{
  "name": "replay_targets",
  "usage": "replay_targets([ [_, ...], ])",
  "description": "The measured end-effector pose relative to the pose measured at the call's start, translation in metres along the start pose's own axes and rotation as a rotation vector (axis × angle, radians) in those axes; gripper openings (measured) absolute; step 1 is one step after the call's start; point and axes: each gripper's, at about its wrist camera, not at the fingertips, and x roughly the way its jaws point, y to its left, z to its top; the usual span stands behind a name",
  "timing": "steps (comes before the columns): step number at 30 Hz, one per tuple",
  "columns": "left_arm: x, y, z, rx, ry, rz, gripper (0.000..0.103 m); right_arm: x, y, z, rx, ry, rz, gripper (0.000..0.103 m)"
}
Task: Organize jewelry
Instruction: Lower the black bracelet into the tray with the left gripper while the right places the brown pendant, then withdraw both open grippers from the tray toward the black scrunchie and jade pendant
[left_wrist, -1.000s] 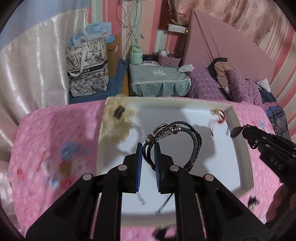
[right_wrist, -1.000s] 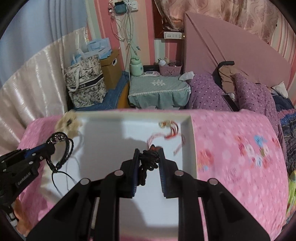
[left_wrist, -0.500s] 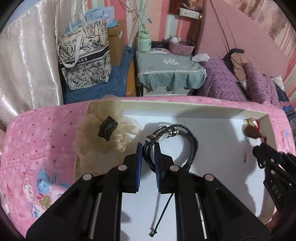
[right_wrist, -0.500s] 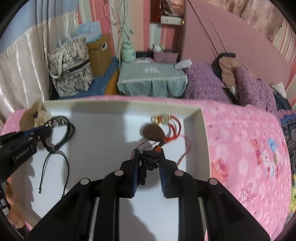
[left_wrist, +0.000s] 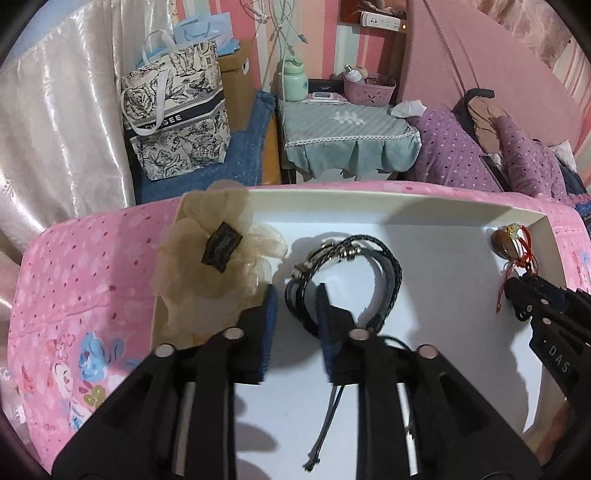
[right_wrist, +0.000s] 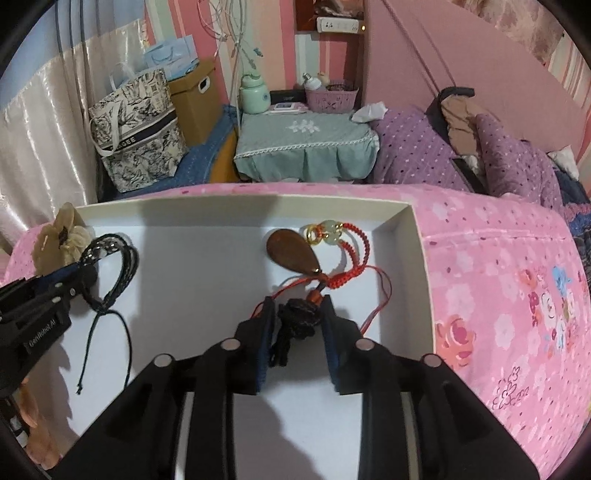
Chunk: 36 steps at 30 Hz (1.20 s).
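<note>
Since the earlier frames both grippers have come down into the white tray (left_wrist: 424, 214), and the bracelet and pendant that hung in their grip now lie on its floor. The left gripper (left_wrist: 295, 314) has just been opening: its jaws stand narrowly apart around the near strands of the black braided bracelet (left_wrist: 388, 273), which rests on the tray floor towards the left side; the left pad stands clear of the strands, while contact at the right pad cannot be told. The bracelet's metal clasp (left_wrist: 332, 254) points towards the far wall, and its thin cord tail (left_wrist: 325, 424) trails towards the near edge. The right gripper (right_wrist: 297, 332) has likewise just been opening; its jaws are narrowly parted with the black knotted tassel (right_wrist: 295, 321) of the pendant between them, lying loose on the floor. From the tassel a red cord (right_wrist: 351, 258) runs to a brown teardrop pendant (right_wrist: 291, 251), a pale green bead (right_wrist: 330, 230) and gold rings (right_wrist: 313, 233) near the tray's far right corner. A cream fabric flower (left_wrist: 214, 258) with a dark tag (left_wrist: 221, 247) overlaps the tray's left wall at the far left corner. The tray sits on a pink floral bedspread (right_wrist: 498, 277). Beyond the bed stand a nightstand under a green cloth (left_wrist: 347, 133) and a printed tote bag (left_wrist: 177, 110).
</note>
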Motion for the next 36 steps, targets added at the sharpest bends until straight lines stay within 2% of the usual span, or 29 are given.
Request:
replay_targets([
  [2,-0.009,-0.001,-0.003,0.007,-0.013,-0.003,0.036,-0.005,-0.001,-0.002,-0.002,0.0,0.0,0.049],
  [5,-0.033,-0.006,-0.01,0.035,-0.044,-0.012,0.05,-0.017,-0.003,-0.003,-0.009,-0.002,0.022,0.049],
  [7,-0.057,-0.009,-0.016,0.051,-0.085,-0.012,0.066,-0.03,-0.006,-0.003,-0.003,-0.012,0.059,0.05],
  [8,-0.066,-0.009,-0.018,0.054,-0.098,-0.013,0.071,-0.038,-0.007,-0.003,-0.002,-0.022,0.076,0.06],
  [9,-0.078,-0.008,-0.02,0.055,-0.116,-0.015,0.082,-0.05,-0.008,-0.003,-0.004,-0.046,0.081,0.073],
  [10,-0.091,-0.006,-0.023,0.052,-0.136,-0.016,0.09,-0.062,-0.008,-0.004,-0.008,-0.078,0.076,0.078],
  [11,-0.102,-0.003,-0.026,0.046,-0.155,-0.013,0.092,-0.079,-0.009,-0.006,-0.015,-0.117,0.072,0.08],
  [16,-0.149,0.016,-0.05,0.012,-0.197,0.011,0.097,-0.13,-0.02,-0.018,-0.018,-0.168,0.097,0.08],
  [20,-0.179,0.027,-0.078,0.0,-0.234,0.043,0.1,-0.171,-0.03,-0.041,-0.037,-0.228,0.037,0.089],
  [24,-0.195,0.033,-0.109,-0.005,-0.231,0.039,0.1,-0.198,-0.041,-0.072,-0.058,-0.25,-0.007,0.089],
  [31,-0.21,0.022,-0.162,0.008,-0.193,-0.028,0.1,-0.21,-0.061,-0.124,-0.029,-0.211,-0.034,0.089],
  [36,-0.203,0.019,-0.185,-0.015,-0.161,-0.05,0.1,-0.201,-0.068,-0.154,-0.03,-0.183,-0.065,0.089],
])
